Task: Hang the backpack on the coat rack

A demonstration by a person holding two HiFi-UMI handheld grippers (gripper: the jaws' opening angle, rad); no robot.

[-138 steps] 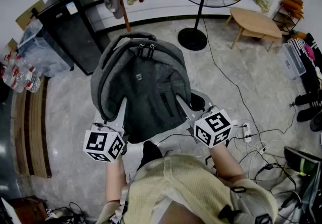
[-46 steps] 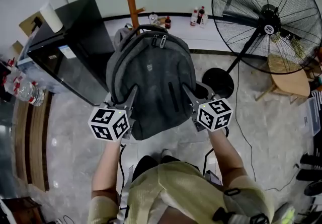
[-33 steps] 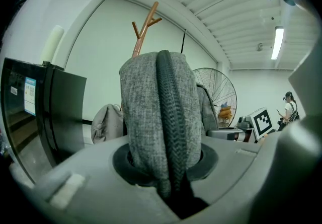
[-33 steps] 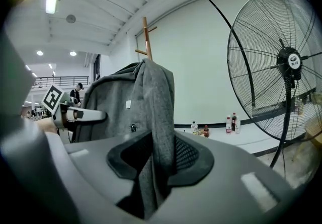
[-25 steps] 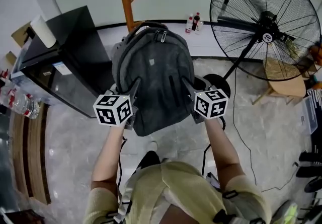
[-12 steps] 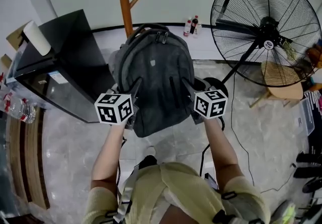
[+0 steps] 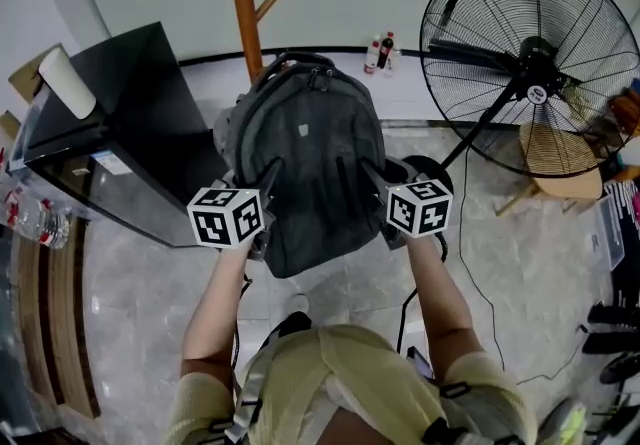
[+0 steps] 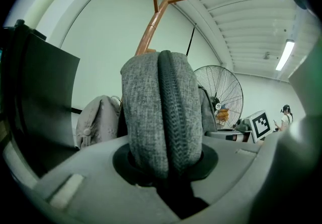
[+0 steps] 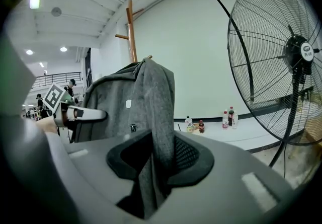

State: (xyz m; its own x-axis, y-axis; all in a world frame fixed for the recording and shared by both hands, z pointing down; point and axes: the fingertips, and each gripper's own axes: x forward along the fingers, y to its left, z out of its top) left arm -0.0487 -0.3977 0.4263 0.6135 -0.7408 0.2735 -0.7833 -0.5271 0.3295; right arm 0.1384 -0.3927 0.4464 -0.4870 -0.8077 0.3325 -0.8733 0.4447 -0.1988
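A grey backpack hangs in the air in front of me, held by both sides. My left gripper is shut on its left edge, where a thick fold of grey fabric and zipper fills the jaws. My right gripper is shut on the right edge, a grey flap pinched between its pads. The wooden coat rack stands just behind the backpack's top handle; its forked pegs rise above the bag in the left gripper view. The pole also shows in the right gripper view.
A black cabinet with a paper roll stands at the left. A large standing fan is at the right, its base near my right hand. A light garment hangs low on the rack. Bottles line the wall ledge.
Both grippers and the backpack have edged closer to the coat rack; the pole now stands right behind the bag's top. Both grips are unchanged.
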